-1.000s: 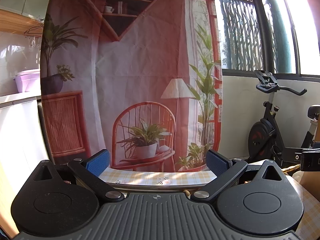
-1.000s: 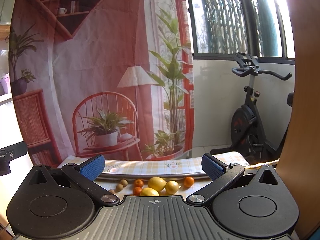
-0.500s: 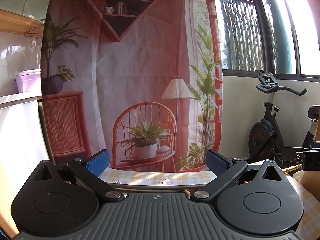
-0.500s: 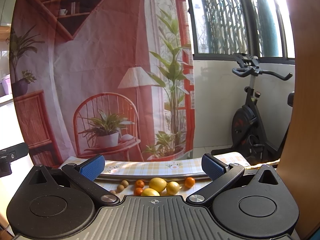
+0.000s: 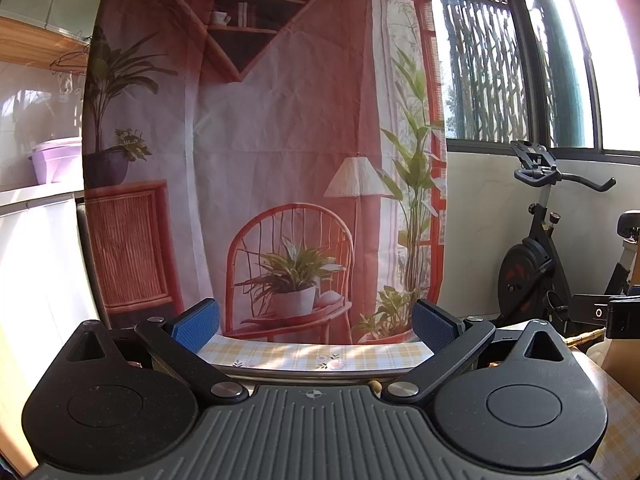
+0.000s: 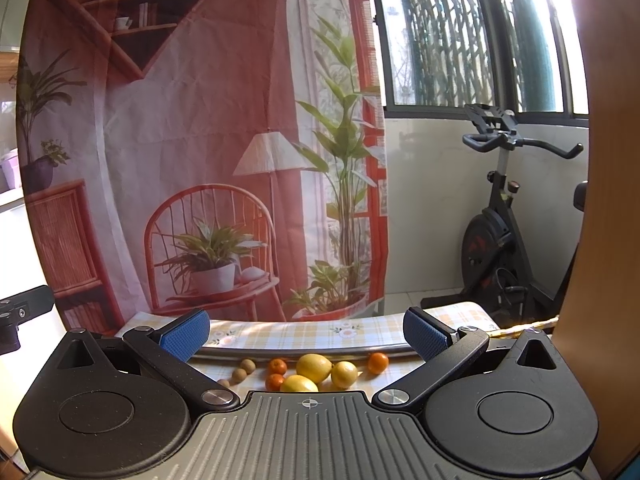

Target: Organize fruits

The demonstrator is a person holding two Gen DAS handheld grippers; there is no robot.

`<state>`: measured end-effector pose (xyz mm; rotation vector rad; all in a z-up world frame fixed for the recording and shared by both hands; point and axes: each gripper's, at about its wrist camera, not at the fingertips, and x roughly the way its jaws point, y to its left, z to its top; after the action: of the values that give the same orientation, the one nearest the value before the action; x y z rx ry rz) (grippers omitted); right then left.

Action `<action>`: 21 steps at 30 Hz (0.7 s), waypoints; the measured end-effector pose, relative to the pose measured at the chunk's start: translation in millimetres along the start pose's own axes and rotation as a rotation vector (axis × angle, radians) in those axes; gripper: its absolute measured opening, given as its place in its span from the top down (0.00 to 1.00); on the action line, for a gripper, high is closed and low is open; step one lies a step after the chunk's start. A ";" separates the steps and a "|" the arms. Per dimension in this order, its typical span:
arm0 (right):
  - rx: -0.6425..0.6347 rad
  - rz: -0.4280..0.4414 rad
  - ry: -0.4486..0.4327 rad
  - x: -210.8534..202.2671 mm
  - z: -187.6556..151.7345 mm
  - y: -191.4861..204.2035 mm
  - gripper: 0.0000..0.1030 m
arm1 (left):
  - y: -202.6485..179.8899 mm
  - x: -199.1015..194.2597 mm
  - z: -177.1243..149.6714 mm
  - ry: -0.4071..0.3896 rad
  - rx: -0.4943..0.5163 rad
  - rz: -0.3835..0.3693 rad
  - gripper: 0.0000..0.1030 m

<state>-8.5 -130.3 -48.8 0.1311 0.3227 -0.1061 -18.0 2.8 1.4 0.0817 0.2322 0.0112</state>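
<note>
Two pairs of tongs hang level above the counter (image 6: 288,334), which wears a yellow-checked cloth with small flowers. We see the left tongs (image 5: 316,324) spread wide with nothing between their blue pads, and the right tongs (image 6: 306,334) likewise released and empty. Through the right wrist view the fruit lies on the cloth just ahead of the tongs and low between the fingers: three yellow lemons (image 6: 314,367) bunched together and partly touching, three small orange tangerines (image 6: 378,362) around them, and three little round brown fruits (image 6: 247,366) to their left. A curved metal rim (image 6: 304,350) runs just behind the fruit. In the left wrist view hardly any of the fruit shows; only a sliver of something pale peeks over the tongs' body. Behind the counter hangs a printed fabric backdrop (image 6: 192,120) of a red wicker chair and potted plants, with a black exercise bike (image 6: 496,232) by the window.
</note>
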 end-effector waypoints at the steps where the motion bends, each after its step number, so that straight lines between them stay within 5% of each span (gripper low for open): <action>1: 0.002 0.000 0.002 1.3 -0.1 -0.5 0.00 | 1.1 1.3 -0.3 -0.001 -0.001 0.001 0.00; 21: 0.093 -0.025 0.113 80.8 -42.7 -44.6 0.00 | 60.1 101.3 -47.7 0.173 -0.057 0.002 0.10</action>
<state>49.0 -174.8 -119.9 0.2255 0.4323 -0.1392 69.6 68.6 -63.1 0.0242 0.4047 0.0272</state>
